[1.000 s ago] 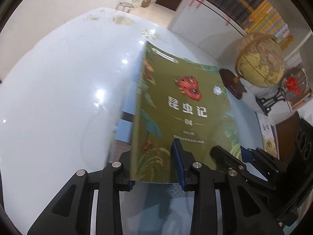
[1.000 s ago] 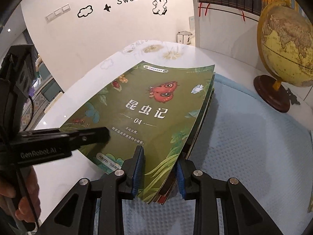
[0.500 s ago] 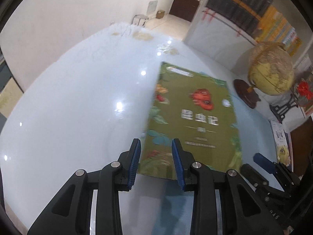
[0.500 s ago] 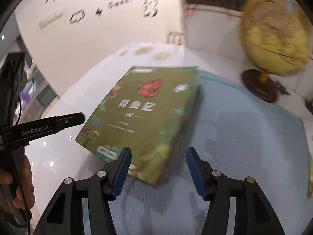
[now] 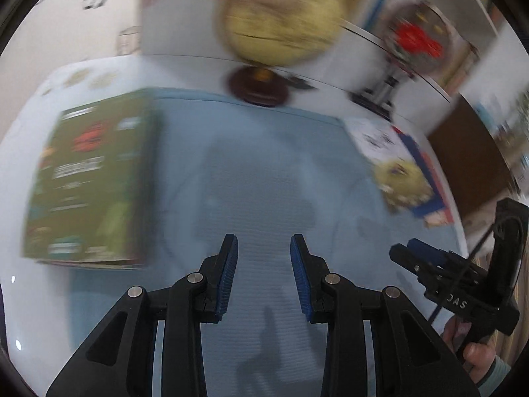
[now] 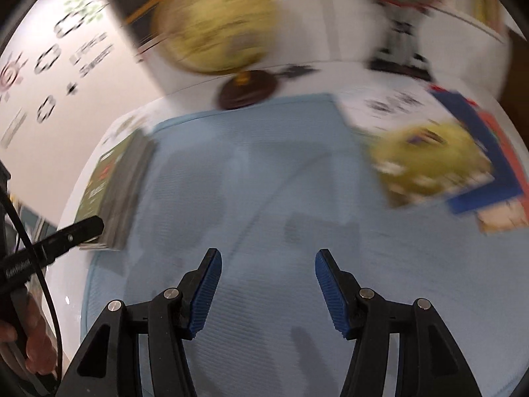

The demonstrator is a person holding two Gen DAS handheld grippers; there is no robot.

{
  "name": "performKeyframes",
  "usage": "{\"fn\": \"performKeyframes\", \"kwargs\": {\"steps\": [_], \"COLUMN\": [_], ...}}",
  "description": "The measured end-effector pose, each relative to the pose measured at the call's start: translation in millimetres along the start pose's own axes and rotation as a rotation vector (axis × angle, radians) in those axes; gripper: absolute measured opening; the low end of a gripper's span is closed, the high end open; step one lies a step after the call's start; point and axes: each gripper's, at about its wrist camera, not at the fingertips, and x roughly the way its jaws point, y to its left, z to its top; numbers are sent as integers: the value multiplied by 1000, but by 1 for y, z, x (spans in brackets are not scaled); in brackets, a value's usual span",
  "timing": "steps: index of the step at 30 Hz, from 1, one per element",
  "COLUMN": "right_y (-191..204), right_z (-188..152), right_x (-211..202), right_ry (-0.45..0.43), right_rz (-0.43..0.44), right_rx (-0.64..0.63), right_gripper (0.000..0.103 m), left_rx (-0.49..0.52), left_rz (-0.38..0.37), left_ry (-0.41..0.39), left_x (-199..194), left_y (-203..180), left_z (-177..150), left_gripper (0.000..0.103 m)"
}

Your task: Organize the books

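Both grippers, left (image 5: 264, 276) and right (image 6: 267, 292), are seen parted and empty over the mat (image 5: 264, 172); remaining books (image 6: 439, 162) lie far right, nearer the right gripper.

Both claws point steeply downward, and each is carried in one of the person's hands. The left claw (image 5: 264, 274) has its two black arms spread a little way, the blue ribbed pads (image 5: 228, 274) facing each other with a clear gap and nothing between them. The right claw (image 6: 267, 292) stands wider, its blue pads (image 6: 330, 294) well apart and gripping nothing. In the left wrist view the right claw appears at the lower right edge, with the fingers of the right hand (image 5: 476, 357) wrapped round its handle. In the right wrist view the left hand (image 6: 31, 347) holds its handle at the lower left edge.
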Motion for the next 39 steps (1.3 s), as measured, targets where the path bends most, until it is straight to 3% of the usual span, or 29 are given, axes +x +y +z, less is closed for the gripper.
{"fn": "performKeyframes", "kwargs": {"steps": [7, 16, 21, 26, 31, 39], "right_y": [-112, -201, -216, -216, -209, -202], "right_z": [2, 29, 77, 110, 122, 109], "right_x": [-45, -64, -33, 19, 52, 47], "right_ry": [-39, -65, -34, -16, -5, 13], "right_rz": [-47, 5, 73, 45, -5, 5], "right_rx": [135, 183, 197, 122, 43, -19], "right_gripper": [57, 57, 57, 57, 37, 38], "left_rx": [87, 54, -49, -56, -67, -55], "left_rz": [-72, -133, -177, -127, -111, -128], "left_ry": [68, 116, 155, 169, 209, 183], "left_x": [40, 96, 134, 163, 191, 181], "left_y": [-104, -173, -173, -177, -181, -180], "left_z": [10, 26, 47, 61, 57, 42], "left_gripper": [30, 30, 30, 30, 30, 30]}}
